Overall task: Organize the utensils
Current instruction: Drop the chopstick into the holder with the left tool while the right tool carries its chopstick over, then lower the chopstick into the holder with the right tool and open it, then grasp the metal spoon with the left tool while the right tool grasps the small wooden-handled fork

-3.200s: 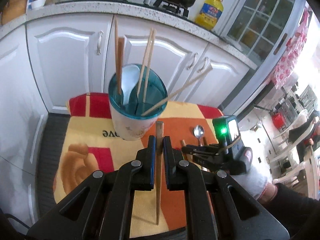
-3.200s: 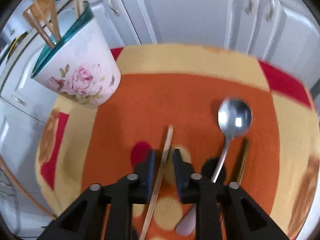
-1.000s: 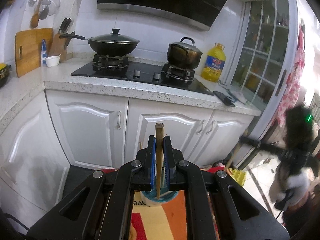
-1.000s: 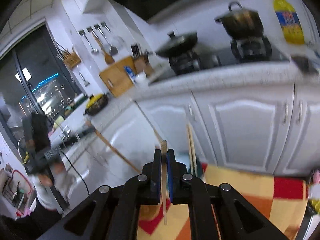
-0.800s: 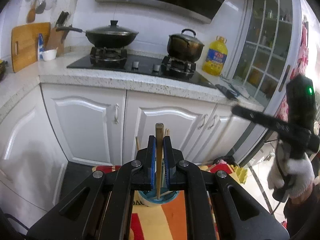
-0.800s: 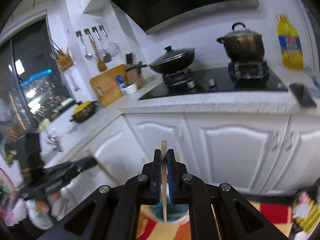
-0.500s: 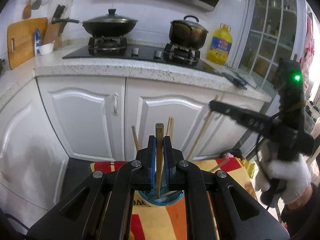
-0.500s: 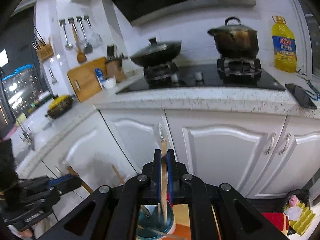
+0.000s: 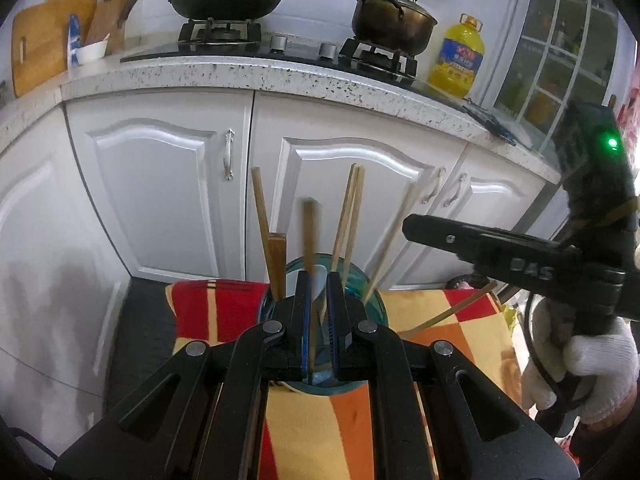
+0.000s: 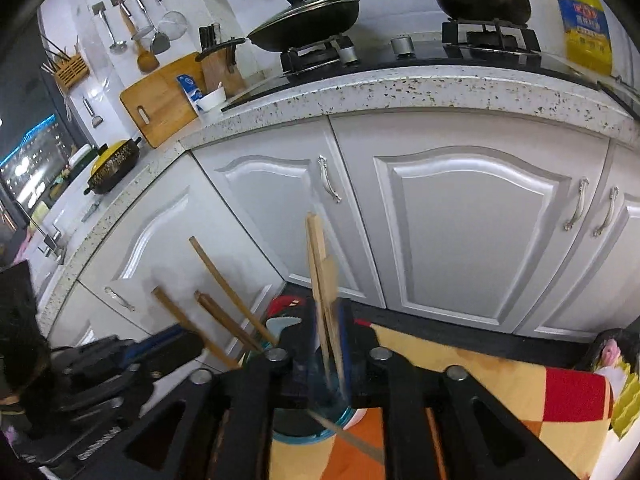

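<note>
- The left gripper [image 9: 318,312] is hanging just above the teal-rimmed utensil cup [image 9: 374,300], its pads pinching a dark wooden chopstick [image 9: 308,236] that is standing upright, blurred, its lower end pointing into the cup.
- The right gripper [image 10: 326,344] is hovering over the same cup, jaws opening, with a pale chopstick [image 10: 320,264] between them; whether the pads are touching it cannot be told.
- Several chopsticks [image 9: 348,216] are leaning inside the cup.
- The cup is sitting at the far edge of the red, orange and yellow cloth [image 9: 320,420], near the white cabinets [image 9: 160,184].
</note>
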`<state>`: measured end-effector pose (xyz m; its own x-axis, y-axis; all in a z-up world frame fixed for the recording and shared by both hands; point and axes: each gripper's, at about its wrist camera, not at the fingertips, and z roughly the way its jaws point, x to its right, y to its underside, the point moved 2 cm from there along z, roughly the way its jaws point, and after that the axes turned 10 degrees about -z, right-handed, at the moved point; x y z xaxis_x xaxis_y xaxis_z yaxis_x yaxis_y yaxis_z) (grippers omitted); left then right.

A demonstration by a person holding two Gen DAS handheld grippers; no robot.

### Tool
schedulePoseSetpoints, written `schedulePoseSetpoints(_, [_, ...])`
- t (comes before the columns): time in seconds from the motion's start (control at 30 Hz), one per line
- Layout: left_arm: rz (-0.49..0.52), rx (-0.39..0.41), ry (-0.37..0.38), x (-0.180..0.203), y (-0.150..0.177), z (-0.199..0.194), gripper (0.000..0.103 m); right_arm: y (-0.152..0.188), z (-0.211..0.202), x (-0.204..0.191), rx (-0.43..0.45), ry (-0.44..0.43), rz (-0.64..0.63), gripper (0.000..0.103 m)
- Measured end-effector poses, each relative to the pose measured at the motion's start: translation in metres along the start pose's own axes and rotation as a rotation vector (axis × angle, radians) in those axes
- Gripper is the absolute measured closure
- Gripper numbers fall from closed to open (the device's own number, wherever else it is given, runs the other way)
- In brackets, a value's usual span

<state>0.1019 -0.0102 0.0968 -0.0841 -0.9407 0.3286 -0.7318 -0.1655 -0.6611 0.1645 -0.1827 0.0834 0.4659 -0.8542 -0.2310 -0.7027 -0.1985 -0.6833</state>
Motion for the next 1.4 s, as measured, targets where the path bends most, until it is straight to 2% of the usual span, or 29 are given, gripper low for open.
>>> schedulePoseSetpoints(0.03, [0.002,0.006,0.000,0.001,0.000,-0.002,0.096,0.001,-0.005,0.000,0.011,0.001,0.000,0.076])
schedulePoseSetpoints(0.1, [0.002,0.012,-0.002,0.003,0.002,-0.007,0.089,0.003,-0.014,0.001,0.025,0.008,0.001,0.076])
schedulePoseSetpoints(0.23, [0.008,0.020,-0.012,0.007,0.003,-0.013,0.084,0.006,-0.026,0.001,0.036,0.009,0.014,0.076])
schedulePoseSetpoints(0.4, [0.006,0.013,-0.039,0.009,0.011,-0.015,0.071,0.011,-0.038,0.000,0.043,0.019,0.014,0.076])
schedulePoseSetpoints(0.6, [0.029,0.037,-0.073,0.016,0.021,-0.027,0.065,0.019,-0.058,-0.008,0.065,0.030,0.004,0.074])
schedulePoseSetpoints(0.73, [0.052,0.067,-0.090,0.023,0.029,-0.039,0.063,0.030,-0.076,-0.012,0.077,0.045,-0.001,0.068])
schedulePoseSetpoints(0.83, [0.066,0.077,-0.095,0.030,0.036,-0.044,0.063,0.040,-0.088,-0.016,0.076,0.070,-0.018,0.068])
schedulePoseSetpoints(1.07, [0.079,0.066,-0.078,0.046,0.057,-0.049,0.063,0.070,-0.113,-0.016,0.072,0.080,-0.014,0.064])
schedulePoseSetpoints(1.2, [0.085,0.047,-0.056,0.054,0.068,-0.050,0.062,0.089,-0.127,-0.006,0.064,0.103,-0.001,0.064])
schedulePoseSetpoints(1.3, [0.079,0.030,-0.023,0.056,0.078,-0.051,0.061,0.105,-0.134,0.008,0.051,0.127,0.019,0.059])
schedulePoseSetpoints(1.4, [0.082,0.008,0.000,0.057,0.092,-0.047,0.059,0.131,-0.132,0.032,0.008,0.151,0.063,0.058])
